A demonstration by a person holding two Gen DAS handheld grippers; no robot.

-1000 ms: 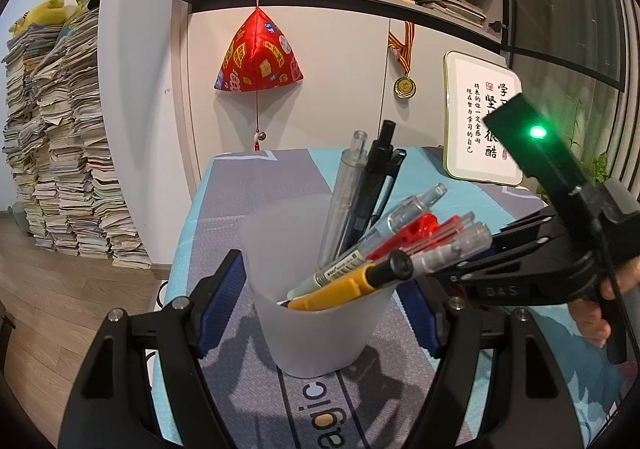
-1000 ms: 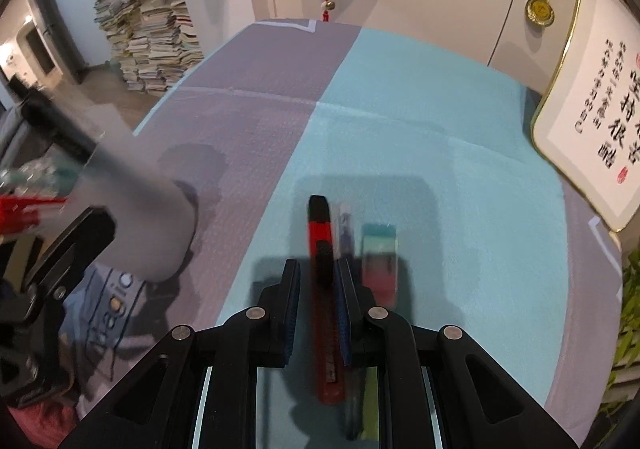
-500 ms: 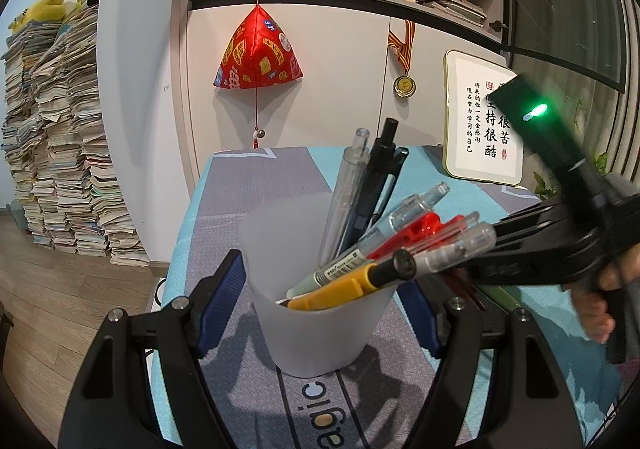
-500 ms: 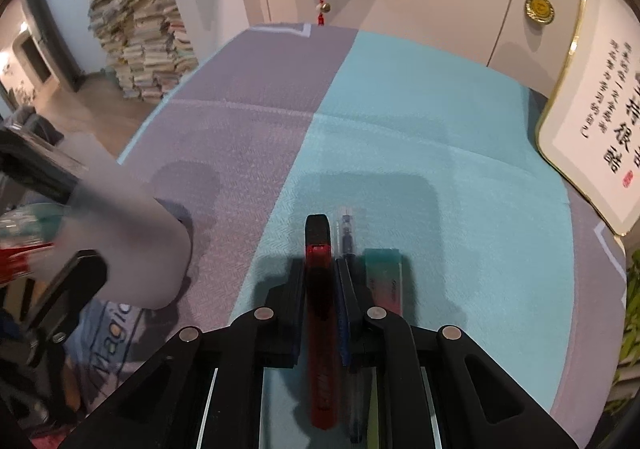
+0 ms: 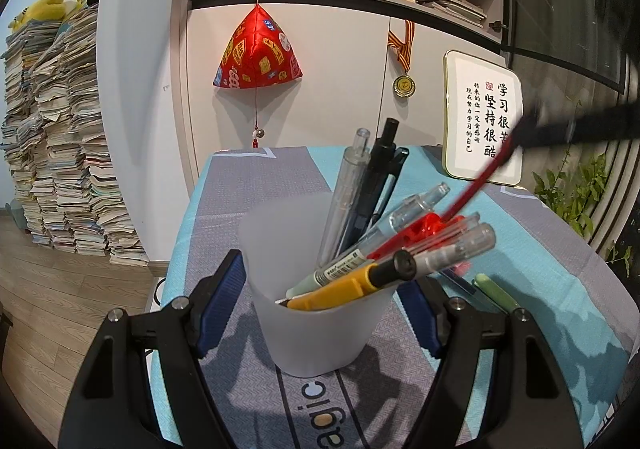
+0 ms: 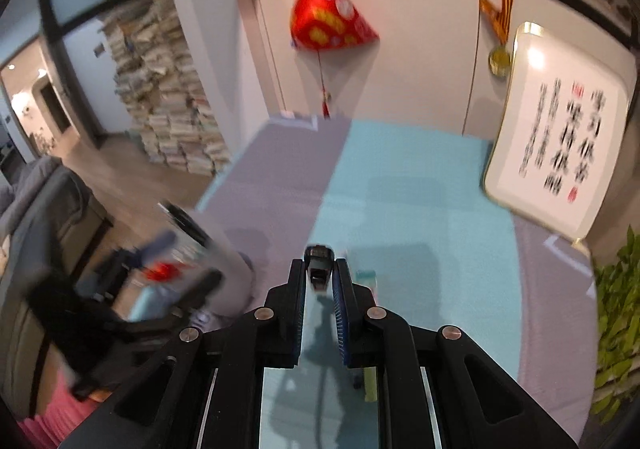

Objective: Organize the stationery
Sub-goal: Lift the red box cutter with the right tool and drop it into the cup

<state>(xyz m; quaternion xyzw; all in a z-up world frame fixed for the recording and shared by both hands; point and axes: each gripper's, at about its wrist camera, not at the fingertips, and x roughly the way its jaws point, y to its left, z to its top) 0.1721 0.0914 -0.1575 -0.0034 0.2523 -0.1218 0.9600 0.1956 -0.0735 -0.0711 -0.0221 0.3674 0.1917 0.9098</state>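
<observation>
In the left wrist view, the left gripper (image 5: 320, 297) is clamping its blue-padded fingers (image 5: 224, 297) on both sides of a frosted white cup (image 5: 316, 321) that is standing upright at the lower centre of the frame on the counter (image 5: 256, 185), which is covered in a grey and teal cloth. Pens (image 5: 384, 249) are sitting in the cup, most of them leaning toward the right of the frame with their caps up; a yellow marker (image 5: 340, 289) with a black end is lying lowest, and two dark and clear pens are standing nearly upright. Partial lettering reading "agic" is showing on the cloth just below the cup.

The right gripper (image 6: 320, 285) is pinching a red pen (image 6: 319, 269) between its fingers (image 6: 296, 289) at the centre of the right wrist view, raised clear of the counter. In that view only the pen's black end is showing, pointing away from the camera. In the left wrist view the same pen is appearing as a thin red streak, its long axis running diagonally from the upper right down toward the cup, blurred. A green pen (image 5: 496, 293) is lying on the cloth at the lower right. A framed sign (image 5: 484, 121) with Chinese calligraphy is leaning at the upper right.
</observation>
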